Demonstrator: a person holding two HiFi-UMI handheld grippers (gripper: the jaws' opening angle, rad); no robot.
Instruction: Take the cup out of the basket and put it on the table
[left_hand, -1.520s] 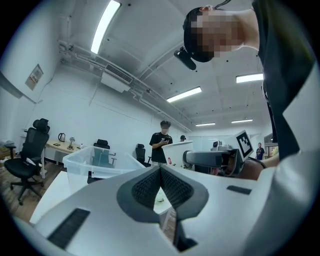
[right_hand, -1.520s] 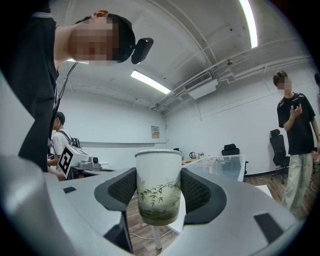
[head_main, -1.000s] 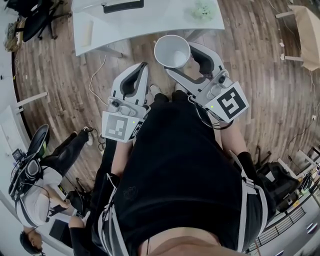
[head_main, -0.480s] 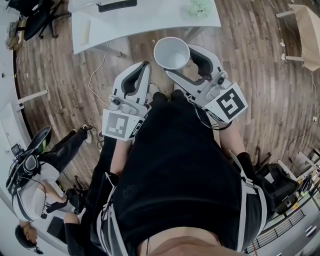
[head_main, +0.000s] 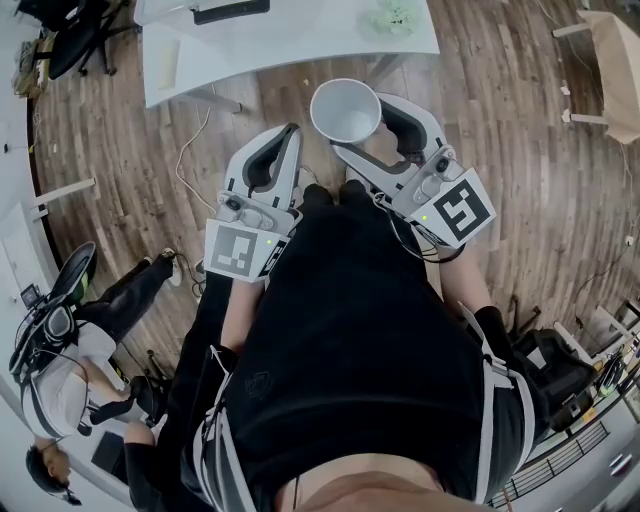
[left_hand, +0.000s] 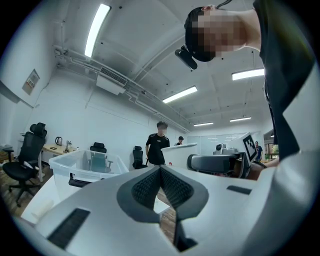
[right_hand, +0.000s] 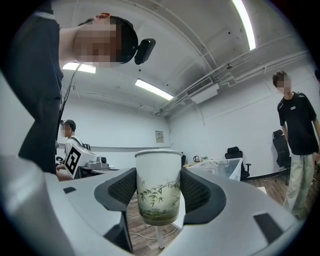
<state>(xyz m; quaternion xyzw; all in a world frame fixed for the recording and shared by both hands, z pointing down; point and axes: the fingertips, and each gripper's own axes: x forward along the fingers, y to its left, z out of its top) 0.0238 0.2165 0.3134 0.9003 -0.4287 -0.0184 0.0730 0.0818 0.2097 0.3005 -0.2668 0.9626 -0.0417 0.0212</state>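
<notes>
One cup (head_main: 345, 110), white paper with a green bamboo print, is sitting upright between the fingers of the right gripper (head_main: 362, 126). It is hanging over the wood floor (head_main: 500, 120), just short of the near edge of the white tabletop (head_main: 290, 45). That edge is curving across the top of the head view. The stretch straight ahead of the cup is looking bare, with only a small green item (head_main: 393, 17) lying further back to the right. Nothing is crowding the cup's sides. The left gripper (head_main: 289, 131) is riding beside it to the left, apart from it, with open floor to the right.

Compared with a second ago, the cup is sitting a touch lower in the head view and the tabletop edge has slid slightly up. The grip and both grippers are looking about the same. The seated person (head_main: 60, 380) at lower left has shifted a little.

In the right gripper view the two ribbed pads (right_hand: 122, 190) are pressing the cup's mid-body from both sides. The rim is standing above the pads and the base is dropping below them. The fingers are closed to cup width.

The left gripper's fingers are pressed together at the tips, holding nothing. A clear plastic bin (left_hand: 75, 167) is showing on the tabletop past them. A standing person (right_hand: 295, 140) is showing at the right edge of the right gripper view.
</notes>
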